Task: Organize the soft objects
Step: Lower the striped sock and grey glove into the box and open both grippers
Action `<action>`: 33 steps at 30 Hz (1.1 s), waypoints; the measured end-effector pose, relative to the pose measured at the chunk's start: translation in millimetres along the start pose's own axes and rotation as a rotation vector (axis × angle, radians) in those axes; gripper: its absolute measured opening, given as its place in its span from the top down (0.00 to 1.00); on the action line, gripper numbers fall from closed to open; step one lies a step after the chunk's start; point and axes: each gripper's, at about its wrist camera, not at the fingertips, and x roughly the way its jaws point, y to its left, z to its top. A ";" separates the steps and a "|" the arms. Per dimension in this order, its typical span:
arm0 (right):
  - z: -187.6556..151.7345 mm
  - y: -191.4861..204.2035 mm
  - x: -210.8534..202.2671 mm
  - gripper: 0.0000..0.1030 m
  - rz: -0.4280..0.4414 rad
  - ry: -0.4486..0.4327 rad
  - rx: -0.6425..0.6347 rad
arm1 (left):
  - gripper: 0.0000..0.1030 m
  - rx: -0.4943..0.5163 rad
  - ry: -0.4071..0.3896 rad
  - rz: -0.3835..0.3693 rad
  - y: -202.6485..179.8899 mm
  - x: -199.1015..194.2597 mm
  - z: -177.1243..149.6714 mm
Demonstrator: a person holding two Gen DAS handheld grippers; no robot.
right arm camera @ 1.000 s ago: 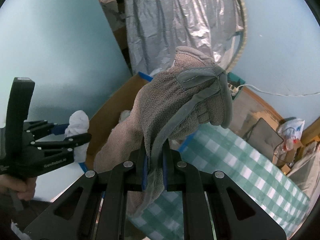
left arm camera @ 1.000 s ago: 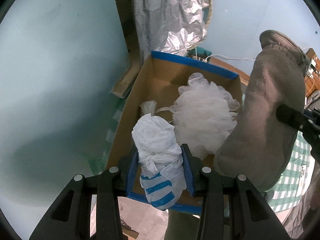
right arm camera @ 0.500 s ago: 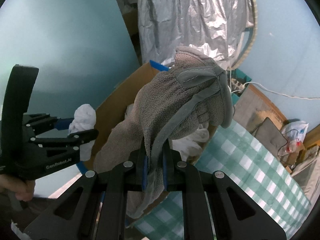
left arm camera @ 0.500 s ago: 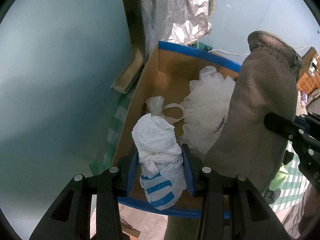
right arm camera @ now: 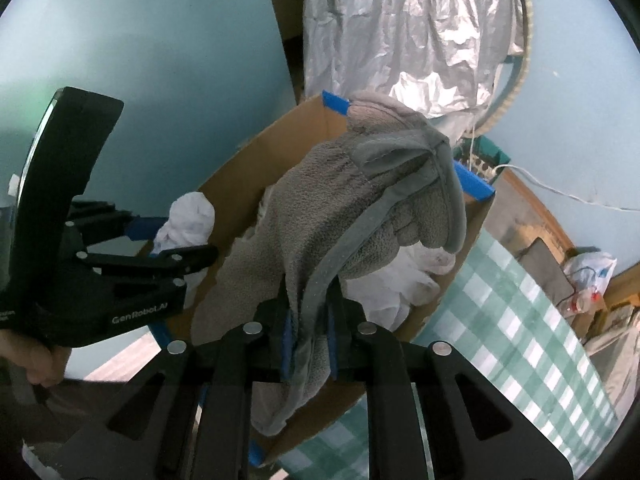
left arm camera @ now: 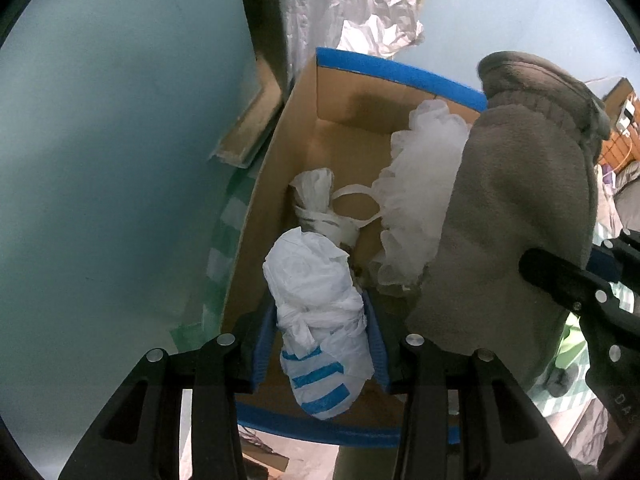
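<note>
Cardboard forms the one box point(left arm camera: 280, 184), its rim taped blue, standing on a surface covered in green-and-white check cloth point(right arm camera: 520, 320). Counted inside or over it: two knotted white plastic bundles, one white mesh puff point(left arm camera: 416, 208) and one grey fleece mitt point(left arm camera: 520, 208).

One bundle point(left arm camera: 316, 204) lies on the box floor beside the puff. The other, with blue stripes point(left arm camera: 320, 320), sits between the blue pads of the left tool point(left arm camera: 320, 344), which points steeply down into the near end of the box; its jaws are opening, the pads at the bundle's sides.

The right tool point(right arm camera: 308, 344) also tilts down, its narrow jaws opening with the mitt's edge between the pads, and the mitt drapes over the box's right side. A hand point(right arm camera: 32, 360) grips the left tool's handle at the frame edge.

The mitt hides much of the puff and the box's right wall. Whether either tool's pads press firmly cannot be judged.
</note>
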 end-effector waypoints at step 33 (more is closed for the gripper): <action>-21.9 -27.9 -59.5 0.45 -0.044 -0.082 0.085 | 0.40 -0.001 -0.075 -0.005 -19.9 -49.4 -22.4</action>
